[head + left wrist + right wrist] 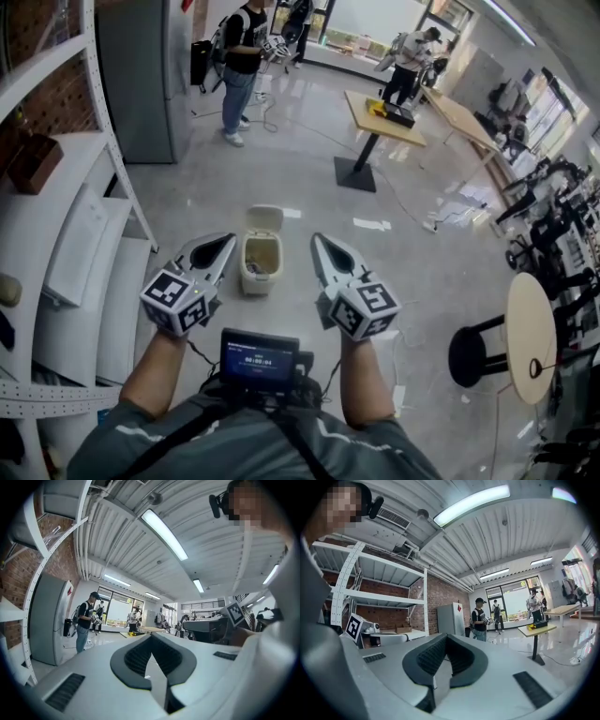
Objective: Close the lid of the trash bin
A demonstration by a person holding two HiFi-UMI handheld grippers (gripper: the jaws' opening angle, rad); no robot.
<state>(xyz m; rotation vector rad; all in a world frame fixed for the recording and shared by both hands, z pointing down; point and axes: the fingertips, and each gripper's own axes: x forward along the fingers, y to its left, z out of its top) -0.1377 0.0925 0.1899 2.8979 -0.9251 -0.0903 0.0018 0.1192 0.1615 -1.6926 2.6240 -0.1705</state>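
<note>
Left tool (pixel 225 246): jaws closed tip to tip, nothing gripped, held above the floor (pixel 422 272). Trash bin (pixel 260 267): stands on the floor, seen between both tools in the head view. Its lid (pixel 263 218) is raised upright at the far rim. Interior shows pale contents, possibly a liner. Right tool (pixel 319 246): jaws closed, empty.

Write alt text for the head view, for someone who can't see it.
A small cream trash bin stands on a glossy grey floor with its lid tipped up open, seen from above. The person's left tongs and right tongs, both shut and empty, are held either side of it. White shelving lines the left edge.
</note>
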